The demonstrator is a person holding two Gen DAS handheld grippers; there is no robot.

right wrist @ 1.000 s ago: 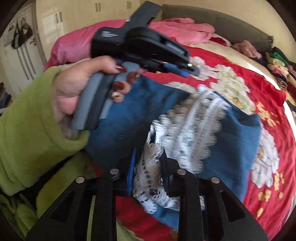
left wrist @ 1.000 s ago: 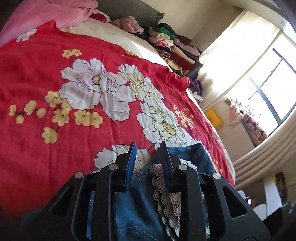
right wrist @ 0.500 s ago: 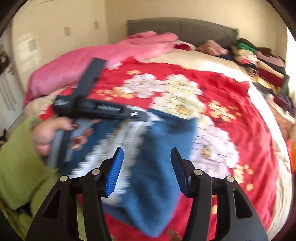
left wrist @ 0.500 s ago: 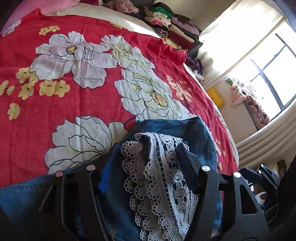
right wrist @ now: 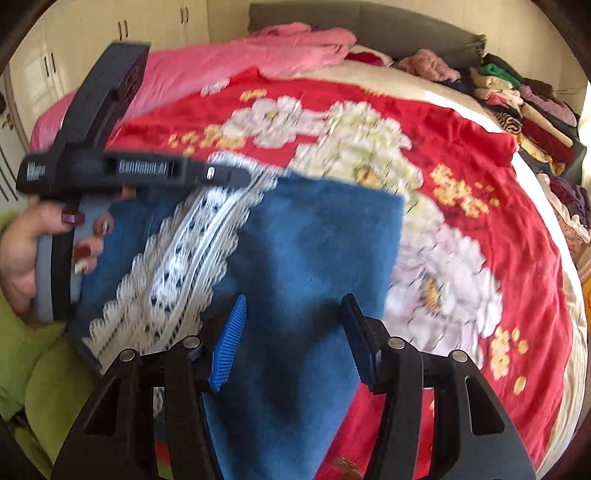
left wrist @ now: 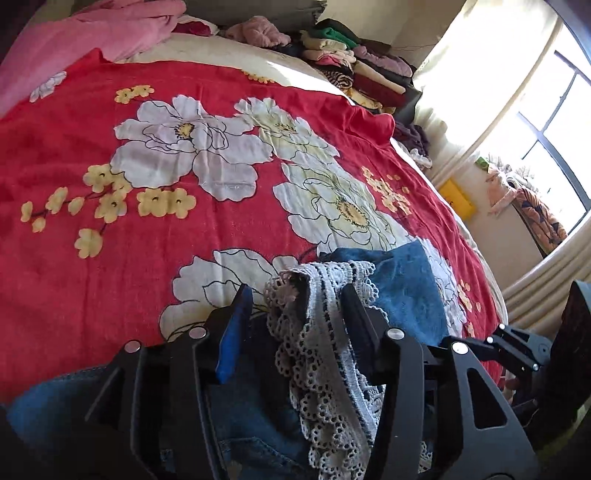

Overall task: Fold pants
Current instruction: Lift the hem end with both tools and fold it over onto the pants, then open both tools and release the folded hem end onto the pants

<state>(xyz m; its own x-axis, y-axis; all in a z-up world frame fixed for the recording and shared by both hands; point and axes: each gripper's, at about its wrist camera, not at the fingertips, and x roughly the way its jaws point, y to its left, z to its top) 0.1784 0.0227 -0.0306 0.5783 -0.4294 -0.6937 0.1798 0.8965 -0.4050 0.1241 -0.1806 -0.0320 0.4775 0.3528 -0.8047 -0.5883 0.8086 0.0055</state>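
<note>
The blue pants [right wrist: 314, 266], folded with the lace trim [left wrist: 325, 354] uppermost, are laid at the near edge of the red floral bedspread [left wrist: 147, 258], so the left gripper [left wrist: 295, 314] is being opened off the lace while the right gripper [right wrist: 293, 325] is held apart above the denim, gripping nothing.

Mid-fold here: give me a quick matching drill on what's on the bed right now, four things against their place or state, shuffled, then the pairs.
Things:
1. blue denim pants with white lace trim
2. pink blanket
3. stack of folded clothes
4. right gripper

Places or states:
A. bunched up by the grey headboard
B. jaws apart, hovering over blue fabric
C. piled at the bed's far corner, near the window side
D. lying on the red floral bedspread, lace between the left gripper jaws, which are opening

Pairs: 1-D, 2-A, 3-C, 4-B
</note>
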